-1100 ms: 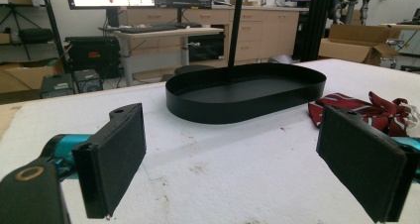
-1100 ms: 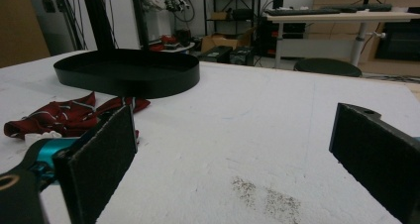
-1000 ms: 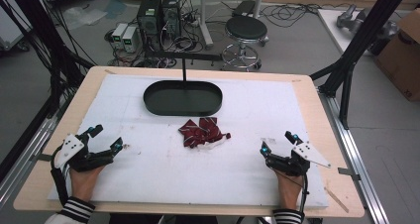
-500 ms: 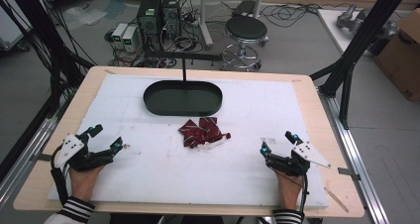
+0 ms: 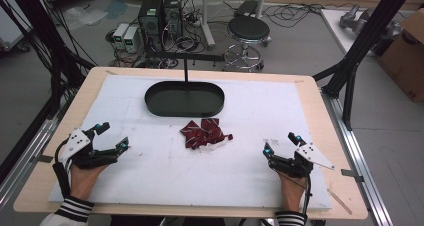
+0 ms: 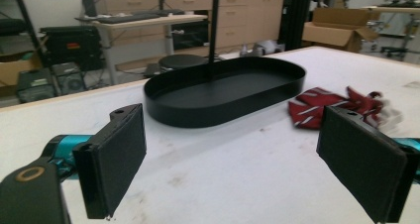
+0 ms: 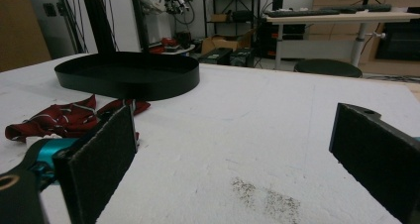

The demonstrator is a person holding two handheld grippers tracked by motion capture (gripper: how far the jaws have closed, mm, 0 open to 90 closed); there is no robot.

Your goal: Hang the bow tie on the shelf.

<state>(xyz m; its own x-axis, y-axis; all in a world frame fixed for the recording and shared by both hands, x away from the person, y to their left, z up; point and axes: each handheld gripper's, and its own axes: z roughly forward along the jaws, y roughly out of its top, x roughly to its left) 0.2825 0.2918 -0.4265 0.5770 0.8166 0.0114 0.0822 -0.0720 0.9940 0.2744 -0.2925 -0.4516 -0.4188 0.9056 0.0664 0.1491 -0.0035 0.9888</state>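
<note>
Across the workshop floor beyond lie computer towers [image 5: 160,13], cables and a round black stool [image 5: 248,28]. Nearer, the pale wooden surface [image 5: 320,106] carries a white foam mat [image 5: 260,116]. At the mat's far middle sits a black oval tray [image 5: 184,99], long axis running left to right. Just in front of it lies a crumpled dark red striped cloth [image 5: 205,134], spread mostly sideways. Left claw [image 5: 112,137] rests at the near left, jaws spread wide, holding nothing. Right claw [image 5: 281,144] at the near right, jaws likewise wide apart, empty.
</note>
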